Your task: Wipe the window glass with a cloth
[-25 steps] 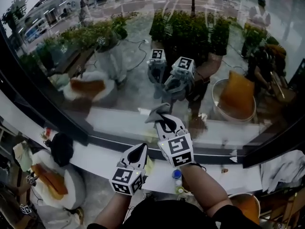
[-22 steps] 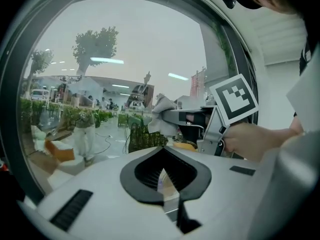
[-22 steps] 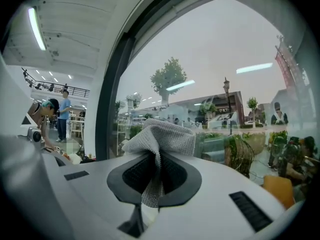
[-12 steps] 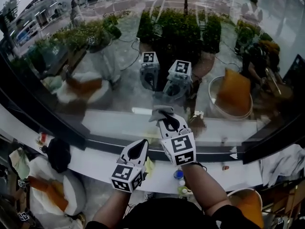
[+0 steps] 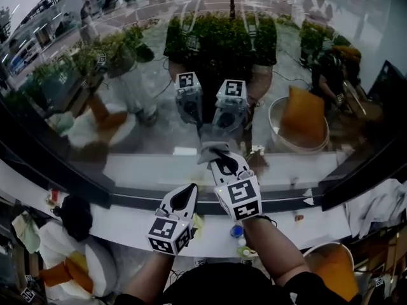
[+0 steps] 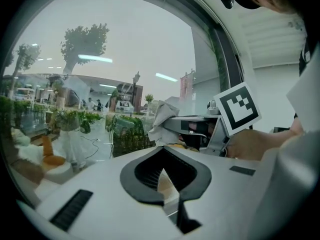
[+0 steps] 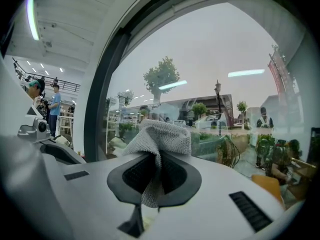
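My right gripper (image 5: 222,162) is shut on a grey mesh cloth (image 5: 212,149), and the cloth's bunched end is pressed to the window glass (image 5: 159,107) low down, just above the sill. The cloth (image 7: 161,135) sticks up out of the right gripper (image 7: 156,160). My left gripper (image 5: 187,196) hangs lower and to the left over the white sill (image 5: 127,220), jaws together with nothing in them. From the left gripper (image 6: 163,156) I see the right gripper (image 6: 192,128) and the cloth (image 6: 161,118) against the glass. Both grippers are mirrored in the pane.
A dark window frame (image 5: 63,167) runs along under the glass. A small blue-capped bottle (image 5: 236,232) stands on the sill below my right arm. Cushions (image 5: 70,259) lie lower left, an orange-filled tub (image 5: 334,265) lower right, white fabric (image 5: 381,208) at right.
The right gripper keeps the cloth on the glass at about the same spot. The left gripper has edged up and right. The head view has shifted, so the reflections sit closer.
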`<state>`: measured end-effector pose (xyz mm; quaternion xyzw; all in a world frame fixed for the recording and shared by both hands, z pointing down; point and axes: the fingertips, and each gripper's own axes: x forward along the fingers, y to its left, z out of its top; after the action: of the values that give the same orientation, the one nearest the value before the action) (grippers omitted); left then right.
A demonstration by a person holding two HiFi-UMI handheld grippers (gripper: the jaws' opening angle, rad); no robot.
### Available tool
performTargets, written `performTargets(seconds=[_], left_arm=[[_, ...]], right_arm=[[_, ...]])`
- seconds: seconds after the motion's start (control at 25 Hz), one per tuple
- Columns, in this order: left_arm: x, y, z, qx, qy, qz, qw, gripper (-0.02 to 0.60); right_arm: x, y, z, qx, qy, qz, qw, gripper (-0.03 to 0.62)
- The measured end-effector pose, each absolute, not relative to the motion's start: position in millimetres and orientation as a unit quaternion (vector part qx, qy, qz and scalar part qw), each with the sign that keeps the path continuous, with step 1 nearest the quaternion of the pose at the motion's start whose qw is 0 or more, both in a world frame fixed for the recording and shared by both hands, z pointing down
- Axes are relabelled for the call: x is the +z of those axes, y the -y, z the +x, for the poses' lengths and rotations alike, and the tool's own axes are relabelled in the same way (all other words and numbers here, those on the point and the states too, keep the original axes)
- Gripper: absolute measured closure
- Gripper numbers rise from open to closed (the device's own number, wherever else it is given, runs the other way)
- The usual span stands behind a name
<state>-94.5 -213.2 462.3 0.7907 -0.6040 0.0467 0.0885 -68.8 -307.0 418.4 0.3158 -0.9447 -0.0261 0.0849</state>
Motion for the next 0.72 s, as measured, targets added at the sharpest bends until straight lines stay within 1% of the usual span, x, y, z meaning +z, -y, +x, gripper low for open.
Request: performTargets(seconds=[0.32,0.72], left_arm=[[457.2,223.0,-67.7,0.046,0.58,0.809,0.085,0.574],[453.5,243.7,-6.2,0.042,0.556,0.826,0.087,0.574]], right_arm=[[414.9,313.3,-39.6,-0.029,0.937,0.334,0.094,0.555],[411.5,324.8,21.8,-0.026,0.932,0.348,0.097,0.555]])
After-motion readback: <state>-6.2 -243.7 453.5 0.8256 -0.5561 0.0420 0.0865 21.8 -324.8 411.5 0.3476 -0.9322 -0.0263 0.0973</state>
